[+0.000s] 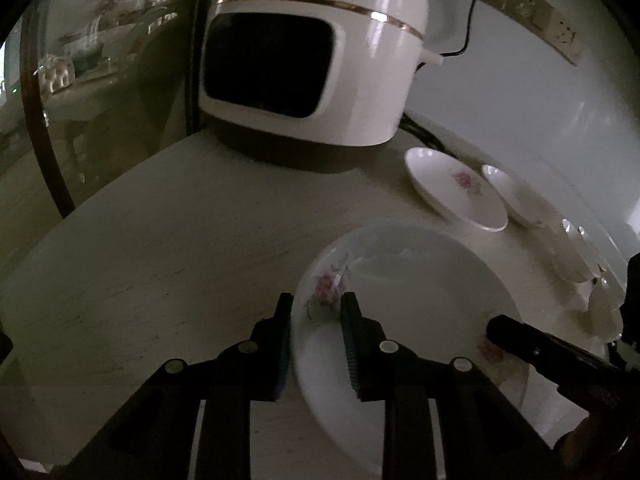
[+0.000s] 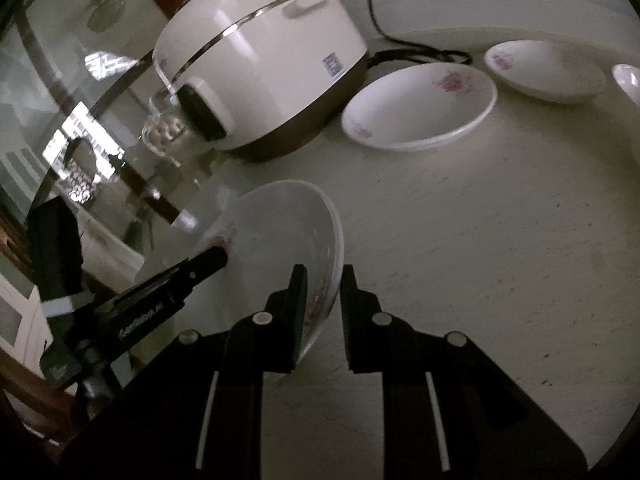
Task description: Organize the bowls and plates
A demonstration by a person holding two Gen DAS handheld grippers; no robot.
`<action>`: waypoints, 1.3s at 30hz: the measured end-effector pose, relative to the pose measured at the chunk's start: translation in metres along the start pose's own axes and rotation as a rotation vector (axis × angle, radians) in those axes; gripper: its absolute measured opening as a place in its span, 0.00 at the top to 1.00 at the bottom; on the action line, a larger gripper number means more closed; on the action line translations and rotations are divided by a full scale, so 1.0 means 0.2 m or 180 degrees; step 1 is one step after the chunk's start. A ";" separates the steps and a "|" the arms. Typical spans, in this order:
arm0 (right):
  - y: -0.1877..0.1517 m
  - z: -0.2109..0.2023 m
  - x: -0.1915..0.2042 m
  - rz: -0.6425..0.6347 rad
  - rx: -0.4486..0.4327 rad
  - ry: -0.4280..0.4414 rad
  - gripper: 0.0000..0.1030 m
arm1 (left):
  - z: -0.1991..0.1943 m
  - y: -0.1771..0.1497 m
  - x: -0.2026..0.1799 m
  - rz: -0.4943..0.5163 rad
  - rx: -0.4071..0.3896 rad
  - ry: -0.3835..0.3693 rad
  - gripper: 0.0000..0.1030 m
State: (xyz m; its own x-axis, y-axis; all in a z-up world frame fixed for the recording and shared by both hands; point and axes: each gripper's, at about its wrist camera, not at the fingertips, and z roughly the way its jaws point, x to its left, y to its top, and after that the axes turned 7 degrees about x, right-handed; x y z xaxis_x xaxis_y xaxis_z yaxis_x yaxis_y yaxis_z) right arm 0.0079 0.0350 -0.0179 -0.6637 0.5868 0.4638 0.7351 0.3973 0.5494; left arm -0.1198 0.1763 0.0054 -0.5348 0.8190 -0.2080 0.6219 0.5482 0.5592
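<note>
The large floral plate [image 1: 404, 280] hangs tilted above the table [image 1: 160, 240] near its glass-side edge, its rim pinched by the right gripper [image 2: 324, 312] and straddled by the left gripper [image 1: 316, 344], apparently mid-carry; next, judged, lowering toward the dishes [image 2: 420, 108] along the wall-side edge.
</note>
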 end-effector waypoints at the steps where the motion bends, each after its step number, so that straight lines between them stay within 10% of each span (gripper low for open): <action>1: 0.00 0.01 0.01 -0.0021 0.0025 0.0002 0.81 | 0.01 0.00 0.01 -0.0004 0.0009 0.0015 0.76; 9: 0.00 0.07 0.03 -0.0134 0.0206 -0.0052 0.81 | 0.05 0.01 0.01 -0.0050 0.0058 0.0147 0.74; 15: -0.01 0.10 0.07 -0.0230 0.0308 -0.0025 0.78 | 0.05 0.01 0.01 -0.0147 0.0018 0.0247 0.54; 19: 0.00 0.06 0.04 -0.0154 0.0228 -0.0030 0.35 | -0.07 0.00 -0.01 -0.0131 -0.0427 0.0514 0.32; 22: 0.02 -0.03 -0.03 0.0023 -0.0029 -0.0026 0.34 | -0.19 0.00 -0.09 -0.0021 -0.0831 0.0583 0.20; 27: 0.07 -0.24 -0.24 0.0527 -0.0495 0.0029 0.34 | -0.32 -0.03 -0.32 0.0446 -0.1195 0.0122 0.10; 39: 0.10 -0.38 -0.53 0.0983 -0.0699 -0.0611 0.34 | -0.12 -0.08 -0.85 0.1485 -0.0779 -0.1028 0.05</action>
State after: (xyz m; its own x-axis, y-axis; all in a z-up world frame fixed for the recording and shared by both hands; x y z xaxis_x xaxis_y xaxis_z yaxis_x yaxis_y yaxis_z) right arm 0.0836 -0.0732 -0.0028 -0.3640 0.7837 0.5033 0.8347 0.0347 0.5496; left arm -0.0520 0.0242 0.0522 -0.0139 0.9940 -0.1081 0.5788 0.0962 0.8098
